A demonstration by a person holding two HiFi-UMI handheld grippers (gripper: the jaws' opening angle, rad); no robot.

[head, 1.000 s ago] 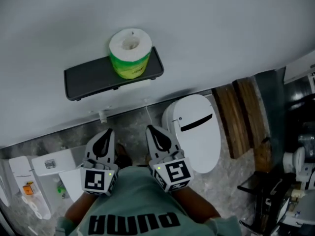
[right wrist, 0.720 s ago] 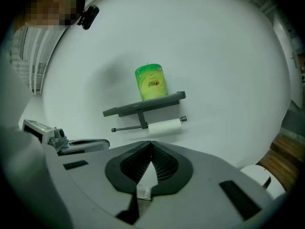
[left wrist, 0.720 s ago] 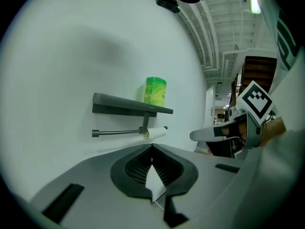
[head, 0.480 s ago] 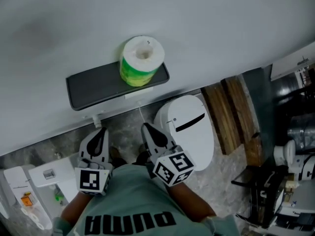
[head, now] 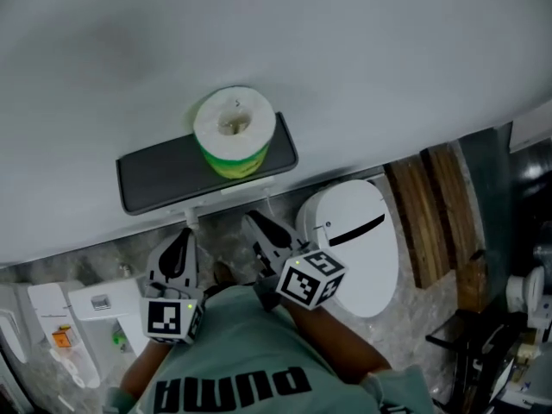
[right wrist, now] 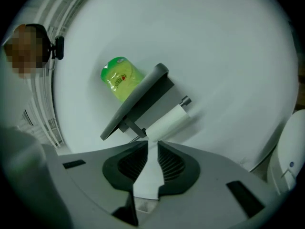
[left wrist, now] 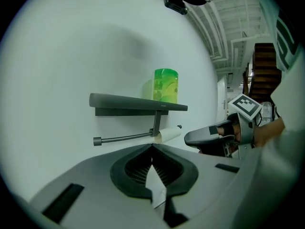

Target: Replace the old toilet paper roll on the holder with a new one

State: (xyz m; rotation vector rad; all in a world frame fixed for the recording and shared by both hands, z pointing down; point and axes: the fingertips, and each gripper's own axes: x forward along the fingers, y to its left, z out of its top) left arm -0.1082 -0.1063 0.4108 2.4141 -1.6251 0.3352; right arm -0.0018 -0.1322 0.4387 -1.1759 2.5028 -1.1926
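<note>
Right gripper [right wrist: 152,141]: The jaws are pressed together with nothing between them. The tips are aimed at the old roll from the near side. The jaws are judged to need spreading before a pinch is made.
Left gripper [left wrist: 152,146]: The jaws are likewise pressed together and empty. It is held to the left of the right gripper, close to the body, pointing at the wall under the shelf.
Old roll [right wrist: 167,120]: It is carried on the bar below the shelf, at the right end. A thin, matte white tube is seen, judged nearly spent. It is not touched by either gripper.
Bar [left wrist: 124,138]: A slim grey rod is hung from a central bracket, with a small cap at each end. The roll is judged to slide off to the right.
New roll [head: 234,132]: It is stood upright on the right part of the shelf, above the old roll, presumably for easy reach. A glossy green wrapper, white top and open core are shown.
Shelf [head: 164,175]: A dark, flat, matte plate with rounded corners is fixed to the plain white wall [head: 345,59].
Surroundings: A white toilet [head: 354,240] with a smooth closed lid stands lower right. Wooden planks [head: 431,214] lie farther right on a mottled stone floor [head: 414,309].
Progress: The exchange is judged not yet begun.
</note>
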